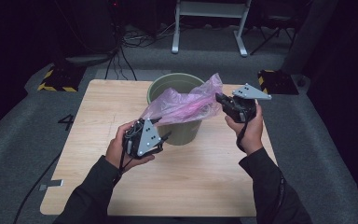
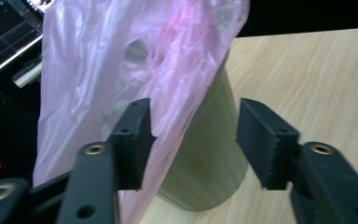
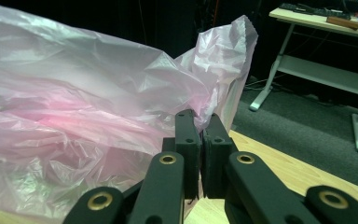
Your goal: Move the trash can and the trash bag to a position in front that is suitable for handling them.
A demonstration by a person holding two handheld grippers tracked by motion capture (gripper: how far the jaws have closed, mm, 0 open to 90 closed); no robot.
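Observation:
A thin pink plastic bag [image 1: 186, 103] is spread across the top of an olive-green bin [image 1: 179, 131] that stands on the wooden table [image 1: 98, 121]. My right gripper [image 1: 220, 99] is at the bin's right side, shut on the bag's edge [image 3: 214, 93]; its jaws meet with the film pinched between them [image 3: 200, 122]. My left gripper [image 1: 165, 137] is at the bin's front left, open. In the left gripper view the bag [image 2: 135, 65] hangs down over the bin's wall [image 2: 209, 154] between and behind the spread jaws [image 2: 193, 140].
The table stands on grey carpet. A white metal table frame [image 1: 209, 23] and cables lie beyond it. Yellow-and-black striped blocks [image 1: 56, 79] [image 1: 275, 80] flank the table's far corners. Bare tabletop lies left and in front of the bin.

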